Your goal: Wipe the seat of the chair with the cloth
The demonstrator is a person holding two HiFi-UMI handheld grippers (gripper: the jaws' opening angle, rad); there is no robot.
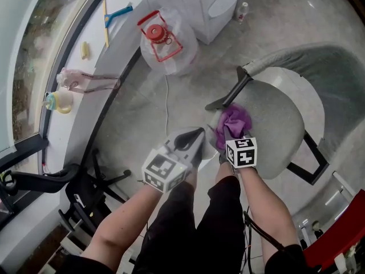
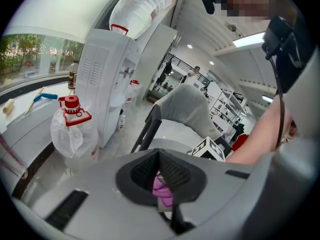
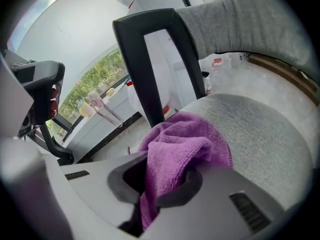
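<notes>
Heads up, the right gripper (image 3: 170,178) is clamped on the bunched cloth (image 3: 186,140) at the seat's (image 1: 276,124) 9 o'clock edge, and the left gripper (image 2: 160,156) looks pinched on a corner too, so one outward wipe probably drags it off the rim.

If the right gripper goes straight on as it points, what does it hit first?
The right gripper, shut on the purple cloth, would slide over the seat and probably meet the black armrest frame first; depth is unclear.

Ahead of the left tongs (image 1: 197,136) — red-capped jug (image 1: 165,43) on the floor (image 1: 142,104). Further left, blue-handled squeegee (image 1: 112,17).
</notes>
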